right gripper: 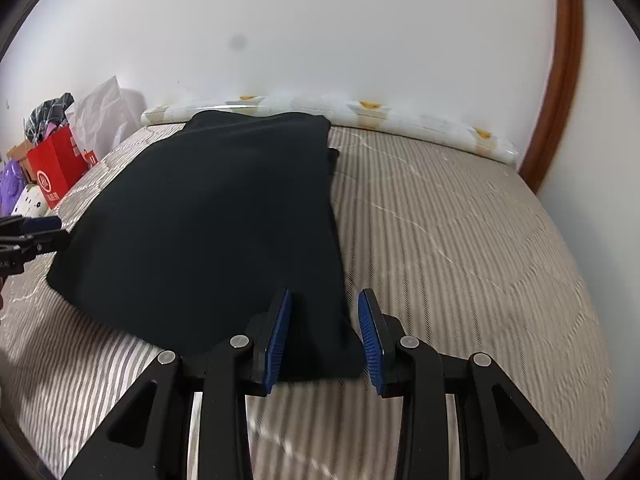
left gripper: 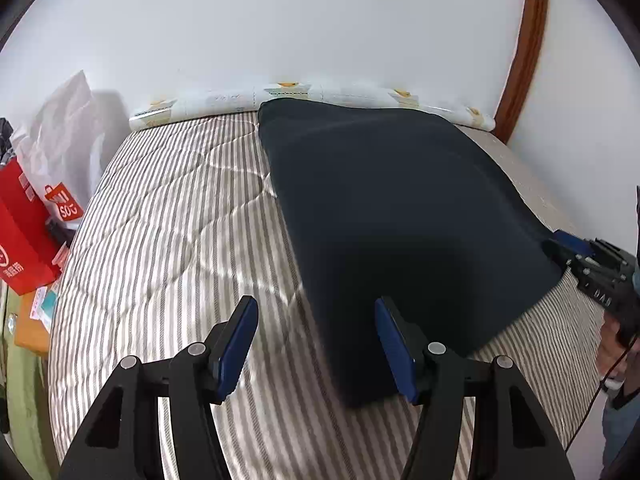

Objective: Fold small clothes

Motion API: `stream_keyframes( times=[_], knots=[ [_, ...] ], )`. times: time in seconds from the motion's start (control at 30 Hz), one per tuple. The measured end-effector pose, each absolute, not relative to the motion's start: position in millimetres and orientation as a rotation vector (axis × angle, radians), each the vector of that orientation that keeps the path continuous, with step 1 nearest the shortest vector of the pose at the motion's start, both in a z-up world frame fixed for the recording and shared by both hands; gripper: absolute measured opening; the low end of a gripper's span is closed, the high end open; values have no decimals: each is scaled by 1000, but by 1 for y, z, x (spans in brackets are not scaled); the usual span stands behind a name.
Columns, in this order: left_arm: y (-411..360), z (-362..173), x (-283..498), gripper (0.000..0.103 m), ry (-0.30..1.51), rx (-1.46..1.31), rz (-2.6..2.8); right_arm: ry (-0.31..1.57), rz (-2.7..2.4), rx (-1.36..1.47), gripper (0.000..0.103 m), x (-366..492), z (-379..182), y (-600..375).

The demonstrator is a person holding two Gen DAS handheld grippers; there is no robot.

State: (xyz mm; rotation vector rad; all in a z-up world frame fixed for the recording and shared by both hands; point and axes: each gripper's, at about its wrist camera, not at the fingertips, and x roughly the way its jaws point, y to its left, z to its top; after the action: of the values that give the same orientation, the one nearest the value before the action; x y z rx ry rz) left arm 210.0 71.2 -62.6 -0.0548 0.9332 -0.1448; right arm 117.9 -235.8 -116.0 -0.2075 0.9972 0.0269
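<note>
Both tongs gape, gripping nothing — left gripper [left gripper: 316, 344] and right gripper [right gripper: 324, 336] straddle the dark garment's [right gripper: 208, 216] near corners on the striped bed [right gripper: 460, 240], between folds — next, pinch both.

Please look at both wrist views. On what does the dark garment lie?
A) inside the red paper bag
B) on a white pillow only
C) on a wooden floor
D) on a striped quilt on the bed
D: the dark garment lies spread flat on the striped quilt, whose stripes show on both sides of it in both views.
</note>
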Motion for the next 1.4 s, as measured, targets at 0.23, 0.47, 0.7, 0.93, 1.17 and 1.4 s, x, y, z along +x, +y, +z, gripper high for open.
stream_keyframes(
  times=[0.23,0.47,0.7,0.93,1.17,1.4],
  knots=[
    [83,-67,179,58,943,-89,-166,995,70,-82,36,109,-102,-253],
    [82,-79,170,58,980,-135,-246,973,93,93,36,142,-124,-257],
    [71,-88,181,58,1000,-116,-224,870,104,133,4,152,-118,-263],
    [71,-89,180,58,989,-100,-229,906,74,164,4,146,-125,-268],
    [74,-93,178,57,981,-140,-246,943,92,181,12,127,-119,-275],
    [55,-90,182,41,932,-87,-224,957,37,112,8,121,-122,-269]
  ],
)
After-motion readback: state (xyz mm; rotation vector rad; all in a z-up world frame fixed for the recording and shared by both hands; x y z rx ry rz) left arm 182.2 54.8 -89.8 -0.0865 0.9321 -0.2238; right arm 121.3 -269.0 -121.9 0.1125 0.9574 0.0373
